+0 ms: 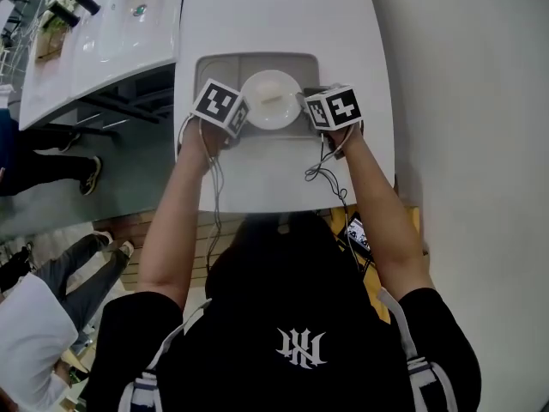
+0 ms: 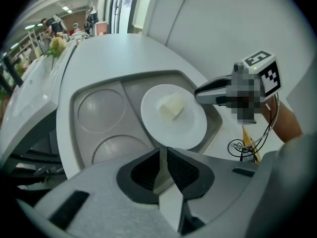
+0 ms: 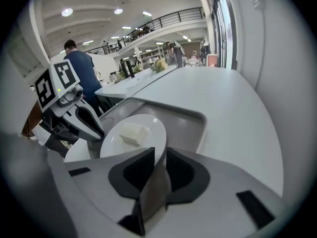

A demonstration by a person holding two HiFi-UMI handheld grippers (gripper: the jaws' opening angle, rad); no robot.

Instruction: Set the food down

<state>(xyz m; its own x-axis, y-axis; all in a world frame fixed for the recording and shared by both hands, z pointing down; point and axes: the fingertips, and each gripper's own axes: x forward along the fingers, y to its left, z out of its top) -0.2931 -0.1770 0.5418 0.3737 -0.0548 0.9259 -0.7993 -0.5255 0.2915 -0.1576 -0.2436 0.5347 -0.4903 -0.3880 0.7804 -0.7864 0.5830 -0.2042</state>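
Observation:
A white plate (image 1: 261, 119) carrying a pale block of food (image 1: 272, 98) sits over the large compartment of a grey tray (image 1: 214, 69) on the white table (image 1: 257, 15). My left gripper (image 1: 243, 115) is at the plate's left rim. In the left gripper view its jaws (image 2: 163, 155) are shut on the plate (image 2: 190, 129), with the food (image 2: 171, 106) just beyond. My right gripper (image 1: 302, 110) is at the right rim. In the right gripper view its jaws (image 3: 159, 157) stand a little apart around the plate's (image 3: 151, 123) edge without pressing it. I cannot tell whether the plate rests on the tray.
The tray (image 2: 99, 103) has two round compartments on its left side. Cables (image 1: 322, 174) trail over the table's near edge. Another white counter with flowers (image 1: 69, 11) stands to the left, with people (image 1: 43, 166) on the floor beside it. A wall runs along the right.

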